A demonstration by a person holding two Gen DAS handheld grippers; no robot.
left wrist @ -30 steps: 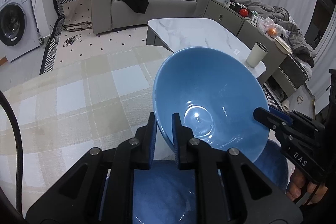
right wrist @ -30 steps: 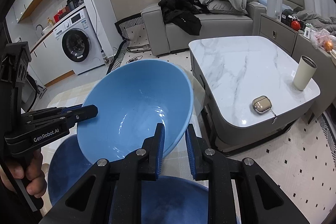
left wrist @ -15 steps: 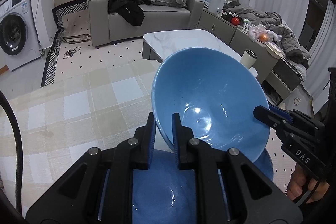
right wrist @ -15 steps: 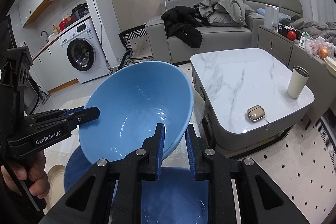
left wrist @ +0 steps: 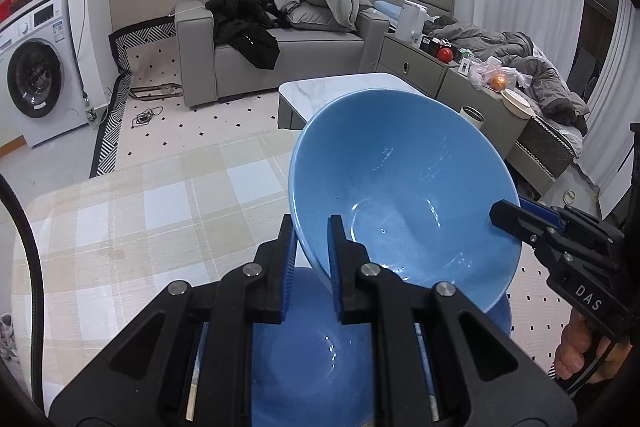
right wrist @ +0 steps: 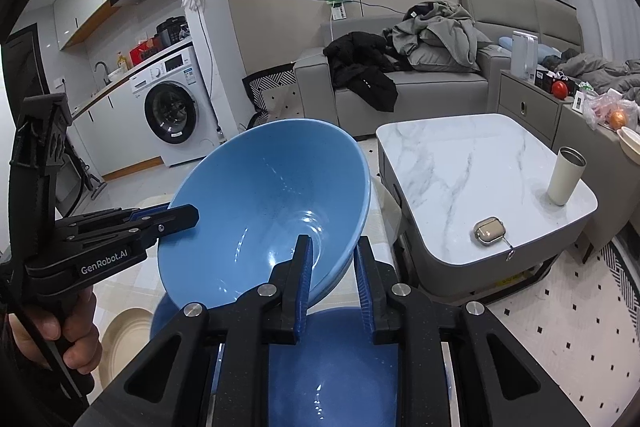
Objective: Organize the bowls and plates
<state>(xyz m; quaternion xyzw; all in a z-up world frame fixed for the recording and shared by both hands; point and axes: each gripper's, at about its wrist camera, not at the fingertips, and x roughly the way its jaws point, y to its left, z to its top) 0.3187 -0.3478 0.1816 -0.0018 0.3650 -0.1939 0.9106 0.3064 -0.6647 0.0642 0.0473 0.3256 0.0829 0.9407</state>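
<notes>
A light blue bowl [left wrist: 404,195] hangs tilted in the air, held at opposite sides of its rim. My left gripper [left wrist: 312,223] is shut on its near-left rim, one finger inside and one outside. My right gripper [right wrist: 332,243] is shut on the opposite rim of the same bowl [right wrist: 264,207]. Each gripper shows in the other's view: the right gripper [left wrist: 516,215] at the bowl's right edge, the left gripper [right wrist: 180,217] at its left edge. Below it a darker blue bowl [left wrist: 316,347] [right wrist: 336,367] rests on the checked tablecloth [left wrist: 140,227].
A beige plate [right wrist: 124,339] lies on the table at lower left of the right wrist view. Beyond the table stands a marble coffee table [right wrist: 460,163] with a cup [right wrist: 566,175] and a small case [right wrist: 489,231]. A sofa [left wrist: 280,47] and a washing machine [right wrist: 172,115] are farther back.
Both grippers have risen together with the light blue bowl. The darker bowl and tablecloth now sit farther below, and more of the room shows.
</notes>
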